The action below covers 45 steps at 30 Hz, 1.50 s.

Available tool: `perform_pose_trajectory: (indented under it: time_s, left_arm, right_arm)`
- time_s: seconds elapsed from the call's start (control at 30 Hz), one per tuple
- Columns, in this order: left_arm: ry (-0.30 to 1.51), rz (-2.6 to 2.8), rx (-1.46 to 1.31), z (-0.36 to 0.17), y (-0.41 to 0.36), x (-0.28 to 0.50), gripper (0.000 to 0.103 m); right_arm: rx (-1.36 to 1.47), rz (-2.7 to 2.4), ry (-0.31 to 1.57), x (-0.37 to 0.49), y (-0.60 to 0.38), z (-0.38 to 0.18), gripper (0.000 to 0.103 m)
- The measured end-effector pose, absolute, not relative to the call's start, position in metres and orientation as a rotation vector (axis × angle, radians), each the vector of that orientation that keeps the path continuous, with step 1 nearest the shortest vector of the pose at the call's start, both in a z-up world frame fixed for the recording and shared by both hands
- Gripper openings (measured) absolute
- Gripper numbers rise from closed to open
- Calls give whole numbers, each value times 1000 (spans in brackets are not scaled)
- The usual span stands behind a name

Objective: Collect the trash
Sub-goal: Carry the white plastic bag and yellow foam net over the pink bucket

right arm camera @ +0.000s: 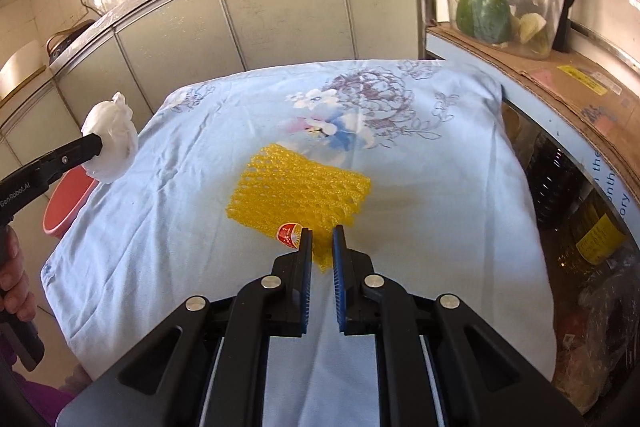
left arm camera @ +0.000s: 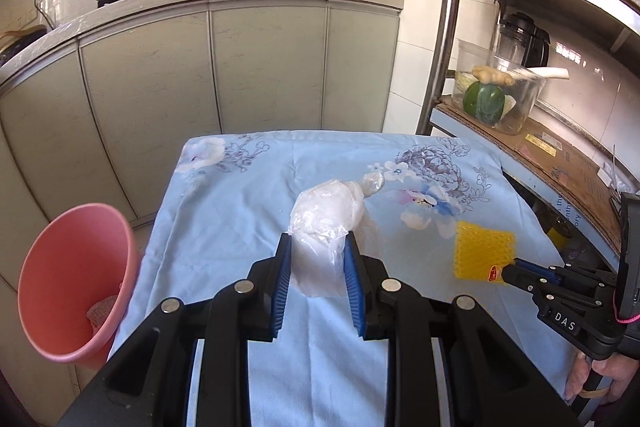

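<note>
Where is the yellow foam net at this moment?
The yellow foam net lies on the blue floral cloth, its near corner pinched in the right gripper; in the left wrist view it is right of the white bag.

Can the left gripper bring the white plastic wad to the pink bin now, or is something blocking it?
Probably yes: the left gripper holds the white plastic wad, and the pink bin stands open beside the table, nothing between.

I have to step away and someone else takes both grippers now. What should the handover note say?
Left gripper: shut on the white plastic wad, lifted off the cloth.
Right gripper: shut on a corner of the yellow foam net, which lies on the blue floral cloth.
Pink bin: on the floor off the table's left edge, one piece already inside.
Left to do: drop the wad in the bin, then the net.
</note>
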<state>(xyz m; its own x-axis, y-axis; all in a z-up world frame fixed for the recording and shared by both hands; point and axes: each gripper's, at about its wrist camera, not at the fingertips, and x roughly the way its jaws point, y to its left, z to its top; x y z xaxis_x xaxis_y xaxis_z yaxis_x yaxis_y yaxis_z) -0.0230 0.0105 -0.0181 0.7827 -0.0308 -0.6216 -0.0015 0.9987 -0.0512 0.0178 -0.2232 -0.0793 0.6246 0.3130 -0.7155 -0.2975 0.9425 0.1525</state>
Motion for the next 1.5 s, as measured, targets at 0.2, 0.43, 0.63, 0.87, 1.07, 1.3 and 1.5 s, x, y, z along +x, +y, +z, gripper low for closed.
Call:
perform_pose_trajectory:
  time_s: [0.2,0.43,0.63,0.87,1.07,1.3,1.5]
  left_arm:
    - [679,20,-77,-24,25,-33,25]
    - [686,76,-123,-30,46,-42,25]
    - [683,133,-164,-34,67,-52,25]
    - [671,186,-191,-35,86,-63,25]
    - [661,229,-212,-35,101,-72,25]
    - [647,278,-243,-34,123,-80,25]
    - [639,326,-269,-35,143,-86,25]
  right_arm:
    - [-27,411,811,13,-196,-72,10]
    - [-94,498,798,9,-154,-65,10]
    - [-142,561,778,8,-120,-57,10]
    - [-177,612,750,7,-87,-47,10]
    - [-192,643,734,10,-63,-40,10]
    - [-222,688,726,10,-34,-37,10]
    - [-239,726,728,10,-11,-37,10]
